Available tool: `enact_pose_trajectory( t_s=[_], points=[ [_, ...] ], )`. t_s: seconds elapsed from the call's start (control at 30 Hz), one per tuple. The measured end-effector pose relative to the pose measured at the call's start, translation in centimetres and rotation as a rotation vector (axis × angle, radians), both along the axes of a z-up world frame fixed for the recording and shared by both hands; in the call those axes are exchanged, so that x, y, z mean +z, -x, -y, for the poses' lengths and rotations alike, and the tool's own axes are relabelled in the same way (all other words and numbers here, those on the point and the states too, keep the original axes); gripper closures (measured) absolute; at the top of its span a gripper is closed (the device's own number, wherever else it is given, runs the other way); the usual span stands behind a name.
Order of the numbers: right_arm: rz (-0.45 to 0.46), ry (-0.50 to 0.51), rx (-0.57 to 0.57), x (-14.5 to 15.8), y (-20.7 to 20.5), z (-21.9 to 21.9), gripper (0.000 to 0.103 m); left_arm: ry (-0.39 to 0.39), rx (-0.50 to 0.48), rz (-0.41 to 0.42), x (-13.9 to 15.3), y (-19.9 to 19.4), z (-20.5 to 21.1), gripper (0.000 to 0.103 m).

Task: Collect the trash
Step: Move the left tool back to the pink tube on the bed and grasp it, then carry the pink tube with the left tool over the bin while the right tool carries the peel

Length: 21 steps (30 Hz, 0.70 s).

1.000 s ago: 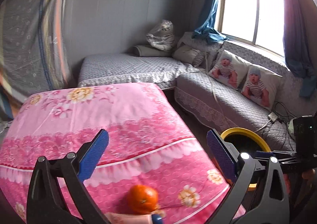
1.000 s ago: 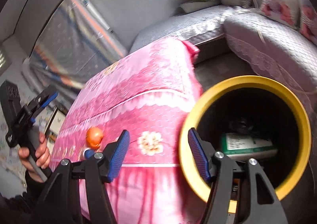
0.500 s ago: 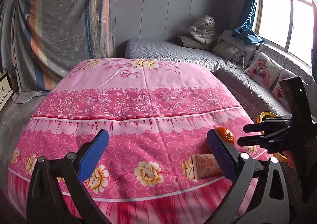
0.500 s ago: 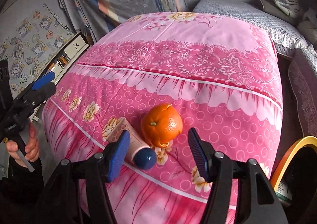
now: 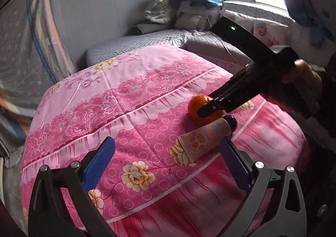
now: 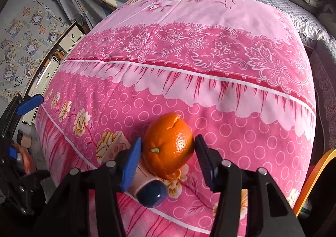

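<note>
An orange (image 6: 168,146) with torn peel lies on the pink flowered bed cover (image 6: 189,27), beside a pink tube with a navy cap (image 6: 150,194). My right gripper (image 6: 168,151) straddles the orange; its jaws are closing and both blue pads touch the fruit's sides. From the left wrist view the orange (image 5: 194,108) shows partly behind the right gripper (image 5: 206,110), which a hand holds at the right. The tube (image 5: 206,135) lies just in front. My left gripper (image 5: 167,144) hangs open above the cover, left of the tube, with nothing between its fingers.
A yellow-rimmed bin (image 6: 315,174) stands off the bed's right corner. A grey quilted sofa (image 5: 147,41) with cushions runs along the far wall under the window. A cabinet (image 6: 52,62) sits left of the bed. The left gripper (image 6: 29,103) shows at the left edge.
The right gripper swung from over the bin to the bed, dropped onto the orange and narrowed around it. The left gripper moved lower and nearer the tube.
</note>
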State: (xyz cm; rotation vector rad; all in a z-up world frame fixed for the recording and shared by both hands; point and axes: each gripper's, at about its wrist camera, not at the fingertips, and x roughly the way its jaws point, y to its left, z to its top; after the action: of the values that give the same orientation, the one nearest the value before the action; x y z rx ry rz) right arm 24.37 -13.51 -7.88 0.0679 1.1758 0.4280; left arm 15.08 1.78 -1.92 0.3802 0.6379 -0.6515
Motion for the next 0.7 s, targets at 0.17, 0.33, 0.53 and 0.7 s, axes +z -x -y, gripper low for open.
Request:
enact_pose_trajectory(
  t_s=[0.17, 0.33, 0.53, 0.7],
  points=[
    [-0.019, -0.093, -0.035, 0.3, -0.3, 1.7, 0.069, -0.085, -0.179, -0.047, -1.1, -0.6, 3.5, 0.008],
    [0.058, -0.239, -0.154, 3.6, 1.7, 7.8, 0.069, -0.15, -0.375, -0.117, -2.0, -1.7, 6.7, 0.008],
    [0.109, -0.33, -0.253, 5.4, 6.3, 14.2, 0.069, -0.19, -0.53, -0.173, -3.0, -2.7, 9.5, 0.012],
    [0.147, -0.364, -0.322, 5.9, 9.8, 17.6, 0.068, -0.206, -0.562, -0.233, -4.1, -3.3, 10.7, 0.047]
  ],
)
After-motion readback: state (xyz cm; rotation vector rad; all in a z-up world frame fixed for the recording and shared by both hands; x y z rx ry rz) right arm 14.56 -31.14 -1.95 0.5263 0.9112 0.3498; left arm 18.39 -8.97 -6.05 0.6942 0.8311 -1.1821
